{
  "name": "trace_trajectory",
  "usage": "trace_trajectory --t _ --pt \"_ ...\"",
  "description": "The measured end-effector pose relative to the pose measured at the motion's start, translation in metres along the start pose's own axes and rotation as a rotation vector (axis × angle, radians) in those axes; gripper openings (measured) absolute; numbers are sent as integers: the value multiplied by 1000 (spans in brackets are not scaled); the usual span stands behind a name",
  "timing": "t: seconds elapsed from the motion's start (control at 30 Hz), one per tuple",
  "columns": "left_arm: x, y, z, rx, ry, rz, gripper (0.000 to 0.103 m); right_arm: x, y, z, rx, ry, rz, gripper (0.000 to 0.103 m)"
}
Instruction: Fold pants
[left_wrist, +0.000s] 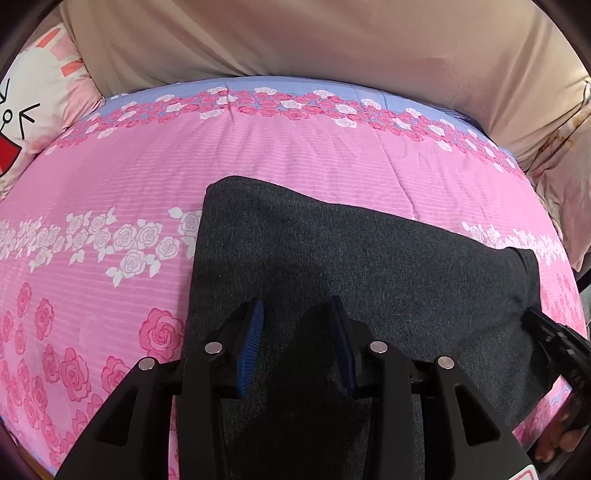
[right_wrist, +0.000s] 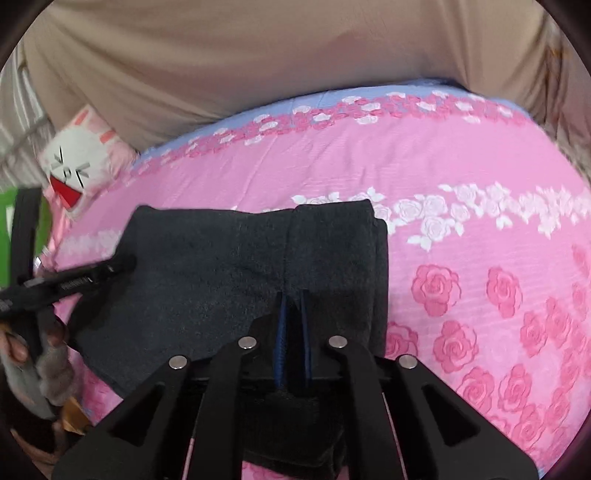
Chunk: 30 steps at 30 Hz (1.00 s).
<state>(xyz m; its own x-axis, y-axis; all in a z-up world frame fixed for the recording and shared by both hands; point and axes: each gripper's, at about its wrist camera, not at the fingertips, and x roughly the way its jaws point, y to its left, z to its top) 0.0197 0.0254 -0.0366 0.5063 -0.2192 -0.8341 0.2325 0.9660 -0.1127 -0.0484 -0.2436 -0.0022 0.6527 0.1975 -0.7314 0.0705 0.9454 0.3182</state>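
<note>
Pants (left_wrist: 332, 258) folded on pink rose bedspread (left_wrist: 110, 166); left gripper (left_wrist: 297, 343) released, right gripper (right_wrist: 293, 325) seemingly clenched.

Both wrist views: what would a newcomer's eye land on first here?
The dark grey pants, folded into a block, lie on the bright pink rose-print bedspread. The left gripper hovers open over them; the right gripper is pinched shut on the cloth. A cartoon rabbit pillow sits at the bed's far-left corner.
</note>
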Motion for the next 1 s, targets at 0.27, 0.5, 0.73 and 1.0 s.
trace_trajectory --t 0.27,0.5,0.73,1.0 --pt "-46 -4 -30 43 -51 -72 67 -48 -1 -22 -24 0 7 45" --pt "-84 -69 -60 289 -134 -201 87 -43 -1 -36 -13 26 45 27" --pt "-56 -139 -57 408 -104 -293 87 -63 12 6 18 -67 268 10" --pt "-36 -124 1 236 -49 -345 5 -66 -3 14 43 -114 262 20"
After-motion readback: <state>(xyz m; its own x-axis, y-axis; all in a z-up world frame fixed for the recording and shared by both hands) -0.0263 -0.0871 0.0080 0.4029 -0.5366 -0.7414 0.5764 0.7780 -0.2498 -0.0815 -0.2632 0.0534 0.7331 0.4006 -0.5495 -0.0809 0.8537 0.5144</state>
